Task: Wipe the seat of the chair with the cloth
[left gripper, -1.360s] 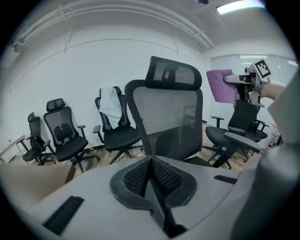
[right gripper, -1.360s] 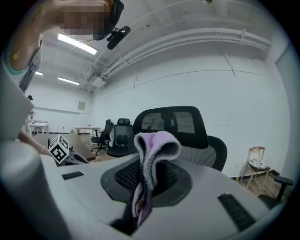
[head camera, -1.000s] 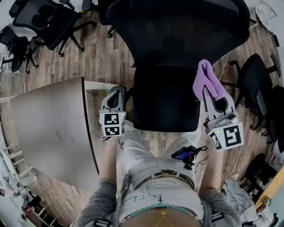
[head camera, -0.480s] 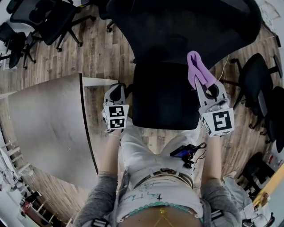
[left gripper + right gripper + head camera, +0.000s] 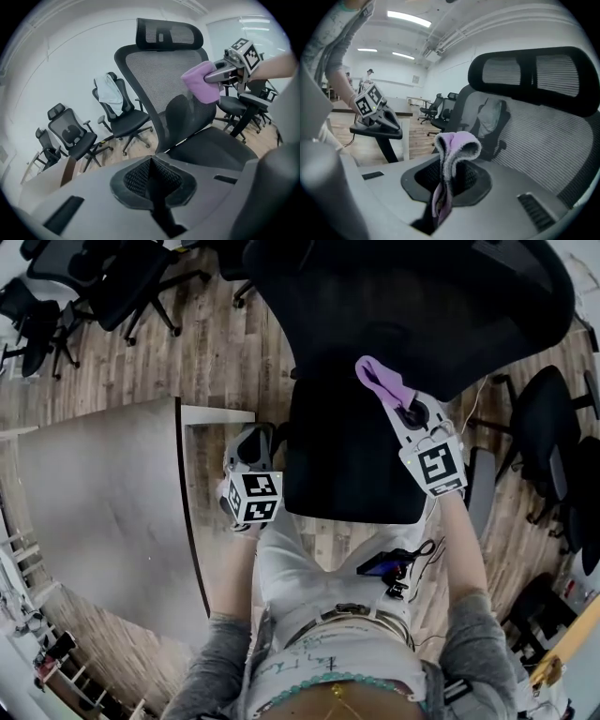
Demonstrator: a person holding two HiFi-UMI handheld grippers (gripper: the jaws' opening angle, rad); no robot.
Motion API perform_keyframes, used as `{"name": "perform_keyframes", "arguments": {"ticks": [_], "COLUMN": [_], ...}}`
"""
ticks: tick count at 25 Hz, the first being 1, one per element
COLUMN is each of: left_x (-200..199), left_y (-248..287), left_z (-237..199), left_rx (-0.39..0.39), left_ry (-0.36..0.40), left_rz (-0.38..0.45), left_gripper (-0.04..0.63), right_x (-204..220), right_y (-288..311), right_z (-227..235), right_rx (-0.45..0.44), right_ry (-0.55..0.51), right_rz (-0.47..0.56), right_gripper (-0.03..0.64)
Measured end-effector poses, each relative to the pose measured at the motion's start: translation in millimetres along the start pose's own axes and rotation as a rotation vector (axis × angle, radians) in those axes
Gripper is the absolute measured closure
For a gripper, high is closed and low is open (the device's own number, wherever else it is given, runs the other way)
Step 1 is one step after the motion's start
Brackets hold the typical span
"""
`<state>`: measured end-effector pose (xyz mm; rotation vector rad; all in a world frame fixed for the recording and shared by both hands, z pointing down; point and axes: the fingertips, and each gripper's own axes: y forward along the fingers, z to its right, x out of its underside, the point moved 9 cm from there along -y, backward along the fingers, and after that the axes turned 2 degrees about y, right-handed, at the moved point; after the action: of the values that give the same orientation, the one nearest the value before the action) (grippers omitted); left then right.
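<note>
Smooth grey surface [image 5: 94, 512] at left. Beside it, the left hand-held gripper [image 5: 250, 439] has its jaws pressed together, empty. The chair's black padded seat [image 5: 347, 465] sits centre. Over its rear edge, the right hand-held gripper [image 5: 403, 407] pinches a fuzzy, folded lilac cloth [image 5: 379, 381].

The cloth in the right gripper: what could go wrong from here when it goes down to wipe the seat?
1. The right gripper pinches the cloth only by a thin folded part; pressed on the seat, it may slip out.
2. The left gripper is shut on nothing beside the seat, so nothing steadies the chair; it may turn when pushed.
3. The cloth is close to the mesh backrest and may catch on it.
</note>
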<state>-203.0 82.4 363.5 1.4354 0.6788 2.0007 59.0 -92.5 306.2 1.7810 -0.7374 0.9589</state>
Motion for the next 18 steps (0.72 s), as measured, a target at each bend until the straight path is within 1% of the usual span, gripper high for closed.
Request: {"name": "perform_keyframes", "arguments": {"ticks": [4,7,10,13,15,18], "left_x": [4.3,5.9,6.9,7.5,8.1,9.1], "left_y": [-1.0,-0.3,0.3,0.4,0.3,-1.1], "left_z": [2.3,-0.3,-1.7,-3.9,-5.5,-5.9], "left_rx": [0.007,0.019,0.02,0.031,0.032,0.039], "left_ry": [-0.011,-0.033,-0.031,-0.036,-0.034,-0.035], "left_rz": [0.006,0.009,0.009,0.011,0.013,0.016], "left_gripper": [0.588,0.588,0.588,0.588,0.588,0.588], "right_x": [20.6,31.7,41.9,52.6,60.1,75.7], "right_y": [42.4,69.0,90.4,111.9,128.3,150.2], "right_z": [-15.6,-31.5,-49.4,-67.6,-79.8,-94.9], "right_rx": [-0.089,-0.14,-0.187,-0.239,-0.263,-0.276], "right_ry": [-0.007,-0.011,-0.023,-0.057,-0.078,-0.101], "right_rz": [-0.017,-0.026,-0.044,-0.082,-0.109,-0.156], "right_gripper": [0.569,0.569,0.569,0.569,0.569,0.569]}}
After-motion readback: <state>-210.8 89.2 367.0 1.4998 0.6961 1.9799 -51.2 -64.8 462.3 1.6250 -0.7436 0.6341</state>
